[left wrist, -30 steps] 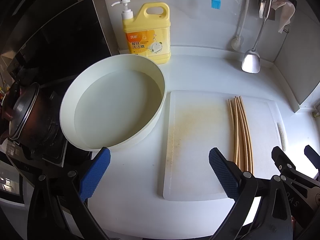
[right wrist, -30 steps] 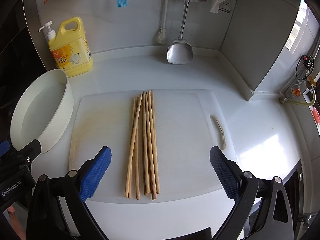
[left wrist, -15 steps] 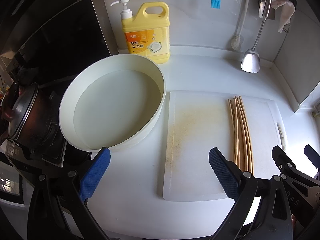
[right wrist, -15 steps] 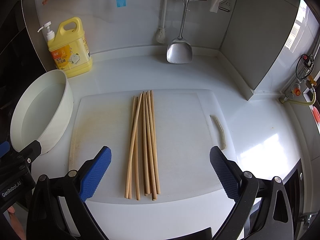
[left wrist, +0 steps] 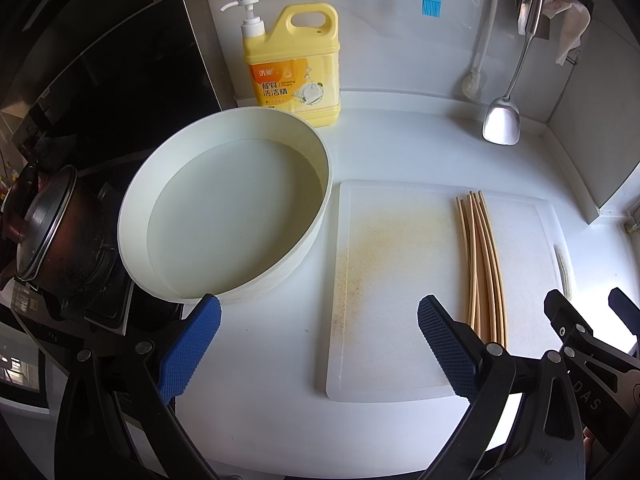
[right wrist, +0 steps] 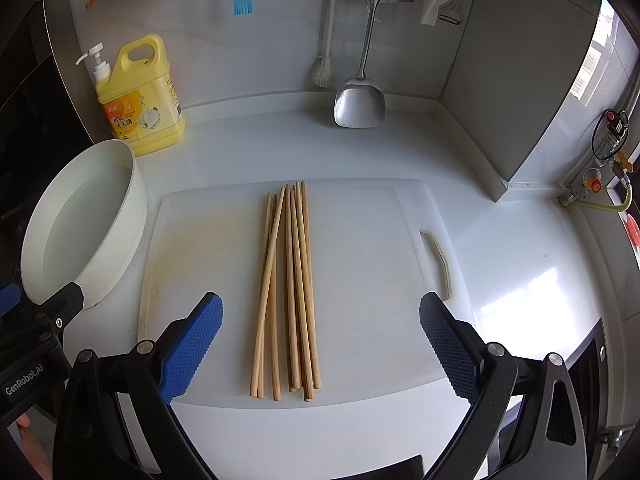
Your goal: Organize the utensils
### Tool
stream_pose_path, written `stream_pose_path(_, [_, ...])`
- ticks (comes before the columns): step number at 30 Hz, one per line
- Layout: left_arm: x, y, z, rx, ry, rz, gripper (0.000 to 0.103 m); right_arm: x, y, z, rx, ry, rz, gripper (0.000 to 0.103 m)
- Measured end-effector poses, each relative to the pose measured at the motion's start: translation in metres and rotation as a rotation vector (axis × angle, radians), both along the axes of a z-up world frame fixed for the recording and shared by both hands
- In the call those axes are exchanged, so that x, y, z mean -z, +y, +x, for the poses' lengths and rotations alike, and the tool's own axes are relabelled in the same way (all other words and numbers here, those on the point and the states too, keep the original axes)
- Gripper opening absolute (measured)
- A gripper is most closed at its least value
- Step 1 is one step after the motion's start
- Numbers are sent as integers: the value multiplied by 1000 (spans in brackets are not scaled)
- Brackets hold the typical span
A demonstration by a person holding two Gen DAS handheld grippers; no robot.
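Several wooden chopsticks [right wrist: 289,288] lie side by side in a loose bundle on a white cutting board [right wrist: 360,272]; they also show in the left wrist view [left wrist: 482,264] on the board's [left wrist: 392,280] right part. My right gripper [right wrist: 320,344] is open and empty, held above the near ends of the chopsticks. My left gripper [left wrist: 320,344] is open and empty, above the counter between a white round basin [left wrist: 224,216] and the board. The right gripper's fingers [left wrist: 576,320] show at the lower right of the left wrist view.
A yellow detergent bottle [left wrist: 296,68] stands at the back behind the basin [right wrist: 84,224]. A metal spatula [right wrist: 360,100], a white brush [right wrist: 324,68] and a blue silicone brush [right wrist: 242,2] hang on the back wall. A dark pot [left wrist: 52,232] sits on the stove at left.
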State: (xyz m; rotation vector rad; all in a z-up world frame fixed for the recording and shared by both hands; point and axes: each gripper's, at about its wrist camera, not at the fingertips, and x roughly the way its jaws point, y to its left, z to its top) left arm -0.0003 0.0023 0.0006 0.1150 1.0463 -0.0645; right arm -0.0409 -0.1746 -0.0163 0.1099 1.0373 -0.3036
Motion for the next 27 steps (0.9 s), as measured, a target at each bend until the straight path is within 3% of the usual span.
stream_pose_path(27, [0, 0, 0, -1, 3, -1, 97, 1, 2, 1, 3, 3, 7, 94])
